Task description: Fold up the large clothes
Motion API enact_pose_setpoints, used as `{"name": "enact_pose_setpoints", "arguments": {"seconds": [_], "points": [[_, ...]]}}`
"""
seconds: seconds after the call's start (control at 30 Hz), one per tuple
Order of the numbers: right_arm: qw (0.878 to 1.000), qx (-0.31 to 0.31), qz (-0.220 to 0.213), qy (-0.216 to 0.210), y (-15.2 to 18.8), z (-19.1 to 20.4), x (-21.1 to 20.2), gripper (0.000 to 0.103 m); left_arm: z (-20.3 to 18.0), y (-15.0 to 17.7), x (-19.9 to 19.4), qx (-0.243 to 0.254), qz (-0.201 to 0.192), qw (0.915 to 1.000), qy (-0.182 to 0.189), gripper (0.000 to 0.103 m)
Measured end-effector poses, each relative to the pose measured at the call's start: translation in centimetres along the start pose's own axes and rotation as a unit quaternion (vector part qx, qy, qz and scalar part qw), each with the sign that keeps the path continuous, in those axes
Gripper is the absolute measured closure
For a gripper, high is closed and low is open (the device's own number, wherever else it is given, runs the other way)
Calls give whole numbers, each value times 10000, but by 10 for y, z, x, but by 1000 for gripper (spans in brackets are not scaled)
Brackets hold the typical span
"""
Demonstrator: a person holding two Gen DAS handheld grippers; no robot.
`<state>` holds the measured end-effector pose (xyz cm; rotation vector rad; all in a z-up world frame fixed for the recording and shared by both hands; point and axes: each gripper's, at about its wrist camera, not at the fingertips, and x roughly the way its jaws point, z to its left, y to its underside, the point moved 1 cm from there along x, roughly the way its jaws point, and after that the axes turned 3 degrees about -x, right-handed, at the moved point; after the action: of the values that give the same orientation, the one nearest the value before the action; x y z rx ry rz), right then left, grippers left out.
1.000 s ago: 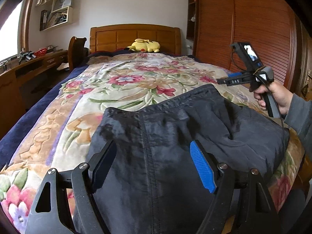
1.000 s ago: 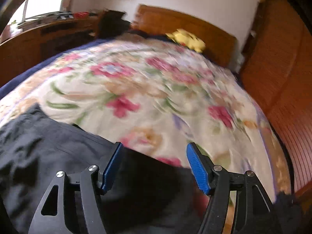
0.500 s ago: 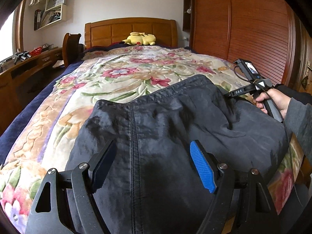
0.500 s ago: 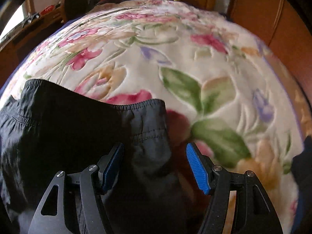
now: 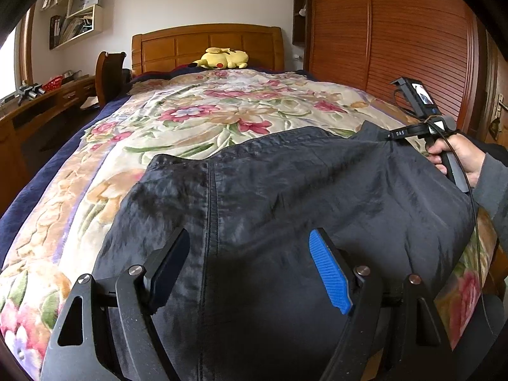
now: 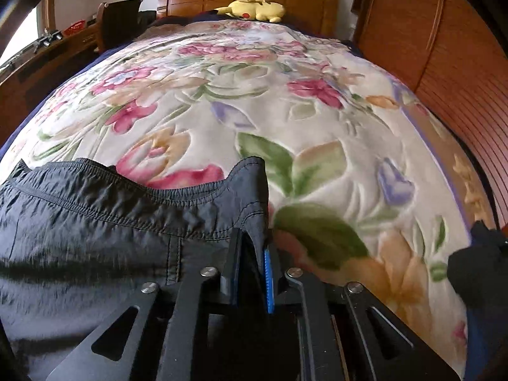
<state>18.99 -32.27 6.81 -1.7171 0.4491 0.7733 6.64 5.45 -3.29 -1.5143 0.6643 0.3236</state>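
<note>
A large black garment (image 5: 285,197) with an elastic hem lies spread on the near end of the floral bedspread (image 5: 206,117). My left gripper (image 5: 250,260) is open and hovers just above the cloth near its vertical seam. My right gripper (image 6: 250,254) is shut on the garment's far right corner (image 6: 250,190), with the hem pinched between the pads. In the left wrist view the right gripper (image 5: 389,135) shows at the right, held by a hand, lifting that corner slightly.
A yellow plush toy (image 5: 222,58) lies by the wooden headboard (image 5: 206,44). A desk (image 5: 38,101) and chair (image 5: 109,70) stand left of the bed. A wooden wardrobe (image 5: 397,38) runs along the right. A dark item (image 6: 476,270) lies at the bed's right edge.
My right gripper moved down to the garment's right corner and closed on it. My left gripper stayed open above the cloth.
</note>
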Motion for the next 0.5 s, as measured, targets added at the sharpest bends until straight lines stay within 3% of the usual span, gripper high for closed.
{"name": "enact_pose_setpoints", "arguments": {"seconds": [0.03, 0.13, 0.2, 0.37, 0.5], "points": [[10000, -15, -55, 53, 1, 1, -3, 87, -1, 0, -1, -3, -14, 10000, 15, 24], [9992, -108, -300, 225, 2, 10, -21, 61, -4, -2, -4, 16, -56, 10000, 59, 24], [9987, -148, -456, 164, 10, 15, -40, 36, -8, -2, -6, 43, -82, 9999, 90, 24], [9945, -549, -890, 75, 50, 43, -88, 34, -17, 0, -10, 138, -125, 9998, 72, 24], [9914, -780, -1005, -305, 92, 66, -116, 34, -23, 3, -13, 177, -151, 9997, 93, 24]]}}
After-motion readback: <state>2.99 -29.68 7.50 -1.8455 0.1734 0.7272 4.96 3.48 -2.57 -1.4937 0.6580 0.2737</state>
